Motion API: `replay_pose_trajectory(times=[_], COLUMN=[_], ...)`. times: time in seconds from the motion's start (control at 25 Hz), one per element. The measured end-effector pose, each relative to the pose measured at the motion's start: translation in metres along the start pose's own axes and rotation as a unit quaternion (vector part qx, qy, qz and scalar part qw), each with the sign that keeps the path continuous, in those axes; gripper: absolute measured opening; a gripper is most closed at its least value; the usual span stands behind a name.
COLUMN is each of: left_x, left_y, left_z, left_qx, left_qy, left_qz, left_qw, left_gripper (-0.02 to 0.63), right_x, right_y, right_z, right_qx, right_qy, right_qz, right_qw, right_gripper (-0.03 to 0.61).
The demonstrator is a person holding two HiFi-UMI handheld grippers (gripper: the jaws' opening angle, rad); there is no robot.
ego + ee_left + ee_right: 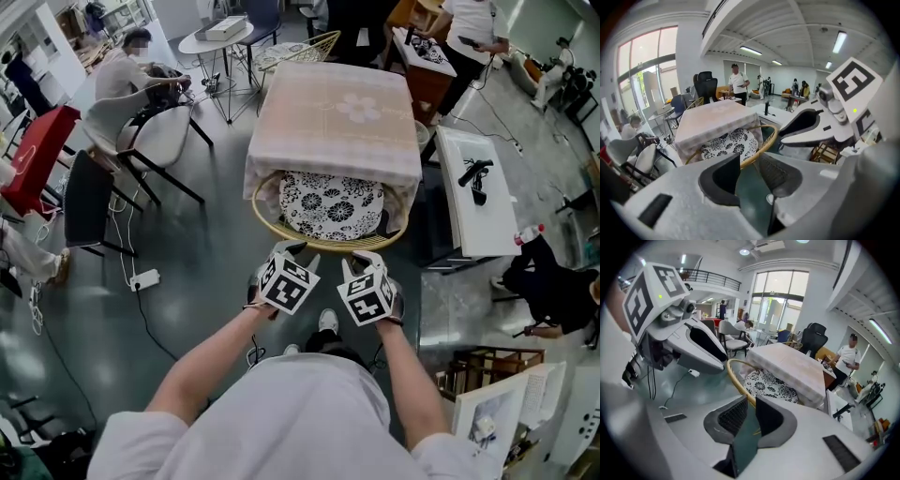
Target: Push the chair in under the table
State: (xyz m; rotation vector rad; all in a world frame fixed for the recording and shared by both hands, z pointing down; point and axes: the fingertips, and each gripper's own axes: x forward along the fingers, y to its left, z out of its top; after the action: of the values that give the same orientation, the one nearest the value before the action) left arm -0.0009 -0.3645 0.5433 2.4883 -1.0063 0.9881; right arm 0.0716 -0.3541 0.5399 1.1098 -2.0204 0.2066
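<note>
Your left gripper [749, 161] is spread, your right gripper [750, 401] narrower but apart — both empty, near the chair [323, 242] partly under the bench [328, 112].

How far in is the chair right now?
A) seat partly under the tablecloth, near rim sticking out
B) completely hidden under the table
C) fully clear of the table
A: the tablecloth covers the far edge of the floral cushion, while the chair's wicker rim juts out on the near side.

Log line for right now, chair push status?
chair: seat partly under table, rattan back out | left gripper: open, empty, near back | right gripper: narrowly open, empty, near back
</note>
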Motion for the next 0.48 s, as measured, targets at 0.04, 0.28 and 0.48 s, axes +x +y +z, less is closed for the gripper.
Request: replay_pose_trajectory(times=[0.04,0.28,0.48], left_x=[-0.005,-0.032,-0.058], left_y=[-0.002,-0.013,-0.024], left_z=[0.004,0.02,0.035], left_qx=[-0.013,-0.053,-0.081], left_qy=[-0.012,-0.071,-0.116], left_qz=[-0.002,0.006,0.008], left_qw=[0.9998,0.996,0.9899], left_gripper=[0.132,0.086,0.006], right_x=[-0.005,-0.036,-0.056], right_y=[0.002,0.009,0.023], right_z=[0.006,0.035,0.046], right_qx=[0.016,0.095,0.138], right_qy=[-0.012,-0.08,-0.116], right_qz=[-0.002,-0.018,-0.006], right_qw=[1.0,0.992,0.984], right_gripper=[0.046,0.017,0.003])
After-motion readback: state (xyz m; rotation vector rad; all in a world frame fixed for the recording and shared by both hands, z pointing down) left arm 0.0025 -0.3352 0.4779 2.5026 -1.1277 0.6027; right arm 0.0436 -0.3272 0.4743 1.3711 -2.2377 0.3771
